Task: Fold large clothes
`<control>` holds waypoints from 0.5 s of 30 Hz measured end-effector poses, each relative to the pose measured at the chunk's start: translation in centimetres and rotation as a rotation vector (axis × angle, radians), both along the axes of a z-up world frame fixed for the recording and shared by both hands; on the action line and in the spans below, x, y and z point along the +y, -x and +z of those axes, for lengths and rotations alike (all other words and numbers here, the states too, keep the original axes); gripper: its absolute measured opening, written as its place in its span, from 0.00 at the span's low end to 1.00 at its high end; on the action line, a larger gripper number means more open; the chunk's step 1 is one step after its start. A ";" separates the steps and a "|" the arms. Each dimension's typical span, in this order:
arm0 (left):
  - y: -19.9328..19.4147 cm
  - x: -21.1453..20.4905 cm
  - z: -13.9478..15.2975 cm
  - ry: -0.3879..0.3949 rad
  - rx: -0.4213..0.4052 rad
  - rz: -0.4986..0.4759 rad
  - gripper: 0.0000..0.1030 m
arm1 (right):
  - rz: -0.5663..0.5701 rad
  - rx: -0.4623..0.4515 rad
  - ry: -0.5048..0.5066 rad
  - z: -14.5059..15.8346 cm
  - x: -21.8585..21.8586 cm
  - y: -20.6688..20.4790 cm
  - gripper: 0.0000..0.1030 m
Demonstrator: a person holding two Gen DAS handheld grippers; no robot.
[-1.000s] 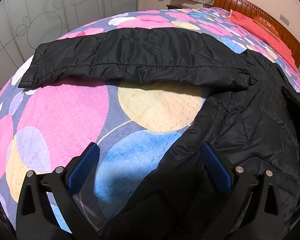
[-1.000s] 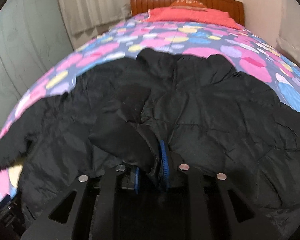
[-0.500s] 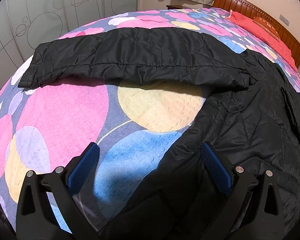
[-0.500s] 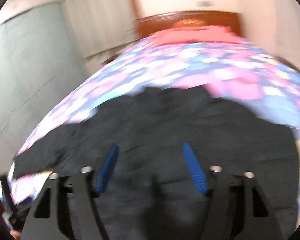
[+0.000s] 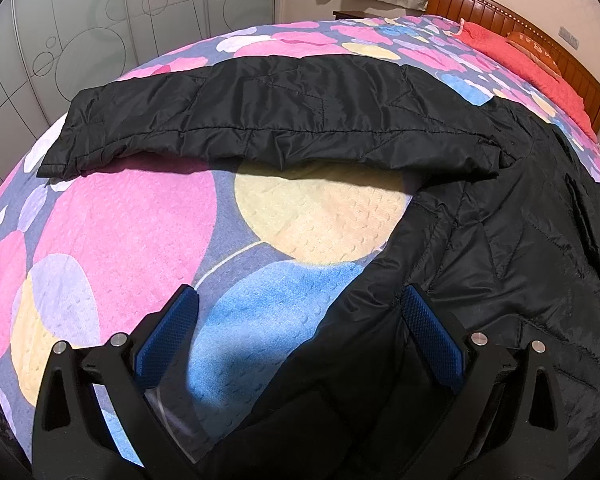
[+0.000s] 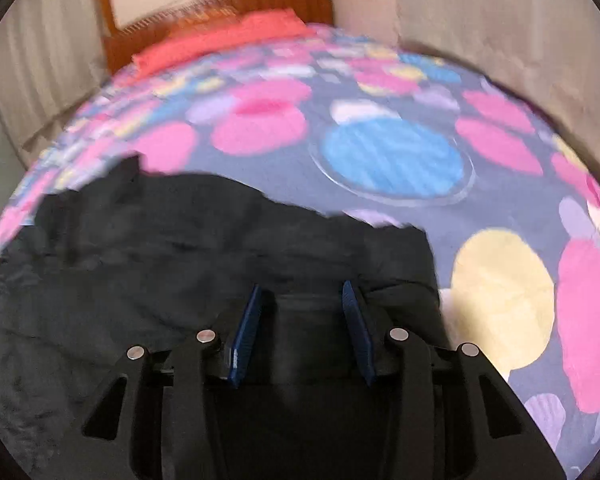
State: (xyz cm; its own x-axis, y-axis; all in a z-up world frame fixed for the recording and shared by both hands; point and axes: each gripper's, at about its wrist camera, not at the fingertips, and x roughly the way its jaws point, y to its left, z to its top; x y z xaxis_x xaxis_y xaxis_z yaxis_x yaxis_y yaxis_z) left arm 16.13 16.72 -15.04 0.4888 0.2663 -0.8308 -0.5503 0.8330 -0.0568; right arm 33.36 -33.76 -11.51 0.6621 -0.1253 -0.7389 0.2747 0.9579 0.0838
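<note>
A large black quilted jacket (image 5: 520, 248) lies spread on the bed. One sleeve (image 5: 260, 116) stretches out to the left across the bedspread. My left gripper (image 5: 296, 304) is open and empty, low over the jacket's side edge, with that edge between its blue pads. In the right wrist view, which is blurred, the jacket (image 6: 160, 248) fills the lower left. My right gripper (image 6: 302, 296) is open, with black fabric lying between and under its blue pads, not pinched.
The bedspread (image 5: 132, 232) has pink, yellow and blue circles. A wooden headboard (image 5: 540, 40) and red pillows (image 5: 516, 56) are at the far end. Wardrobe doors (image 5: 100, 28) stand to the left, and a wall (image 6: 500, 40) runs along the bed's right side.
My right gripper has let go of the black fold it pinched, opened, and swung right toward the jacket's right edge. The left gripper has stayed put.
</note>
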 end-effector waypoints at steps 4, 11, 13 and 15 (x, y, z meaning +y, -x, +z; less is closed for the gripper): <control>-0.1 0.0 -0.1 -0.005 0.003 0.000 0.98 | 0.142 -0.050 0.002 1.0 4.9 1.2 0.42; -0.2 0.1 -0.1 -0.007 0.001 0.000 0.98 | 0.268 0.101 0.051 -2.8 9.7 -1.1 0.44; -0.2 0.1 -0.2 -0.002 -0.002 0.000 0.98 | 0.258 0.084 -0.010 -1.5 8.5 -0.1 0.44; -0.2 0.0 -0.2 -0.001 -0.003 -0.001 0.98 | 0.207 0.029 -0.011 0.1 6.8 1.9 0.44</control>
State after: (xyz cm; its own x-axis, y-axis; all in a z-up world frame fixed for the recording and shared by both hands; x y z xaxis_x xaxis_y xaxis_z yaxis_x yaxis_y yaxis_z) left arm 16.38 16.76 -15.23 0.4916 0.2670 -0.8289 -0.5496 0.8334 -0.0575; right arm 31.46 -26.98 -11.40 0.6509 0.0196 -0.7589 0.0745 0.9932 0.0895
